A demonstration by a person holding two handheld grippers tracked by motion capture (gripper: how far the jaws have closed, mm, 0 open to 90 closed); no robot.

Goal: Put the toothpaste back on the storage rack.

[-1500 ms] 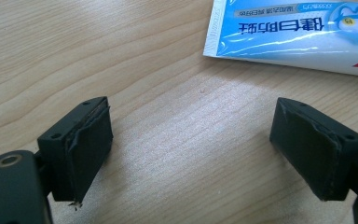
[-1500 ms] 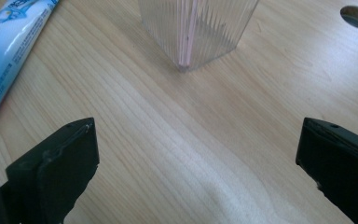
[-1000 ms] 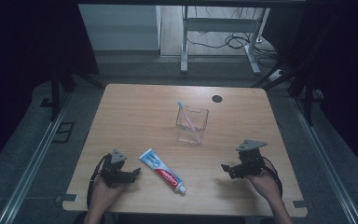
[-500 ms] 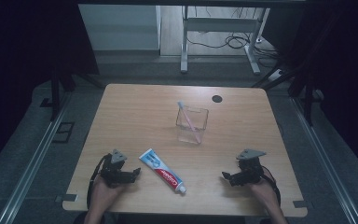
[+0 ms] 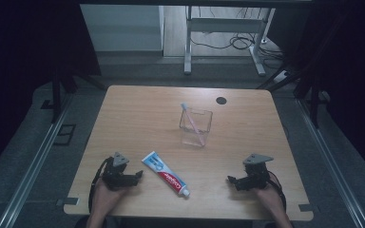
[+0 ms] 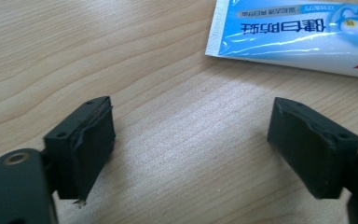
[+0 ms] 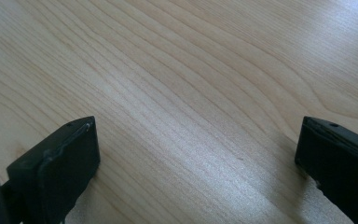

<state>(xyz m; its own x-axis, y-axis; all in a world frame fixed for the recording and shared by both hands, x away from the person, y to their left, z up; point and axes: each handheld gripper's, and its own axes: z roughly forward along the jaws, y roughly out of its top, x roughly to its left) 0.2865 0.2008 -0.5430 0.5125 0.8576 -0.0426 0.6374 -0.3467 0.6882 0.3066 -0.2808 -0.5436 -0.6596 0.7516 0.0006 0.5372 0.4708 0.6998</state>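
Note:
A blue, white and red toothpaste tube (image 5: pixel 165 174) lies flat near the table's front, its cap pointing to the front right. Its blue flat end (image 6: pixel 289 28) shows at the top of the left gripper view. A clear square cup (image 5: pixel 196 127) stands at mid-table with a pale toothbrush (image 5: pixel 192 123) leaning inside it. My left gripper (image 5: pixel 136 175) rests low at the front left, just left of the tube, open with bare wood between its jaws (image 6: pixel 191 144). My right gripper (image 5: pixel 231 180) rests at the front right, open over bare wood (image 7: pixel 196 154).
The wooden table (image 5: pixel 138 118) has a round black cable hole (image 5: pixel 221 100) at the back right. A white desk frame with cables (image 5: pixel 228 38) stands on the floor beyond the table. Metal rails (image 5: pixel 33 166) run along both sides.
My right gripper has moved back toward the table's front edge and lower. The left gripper, the tube and the cup have stayed put.

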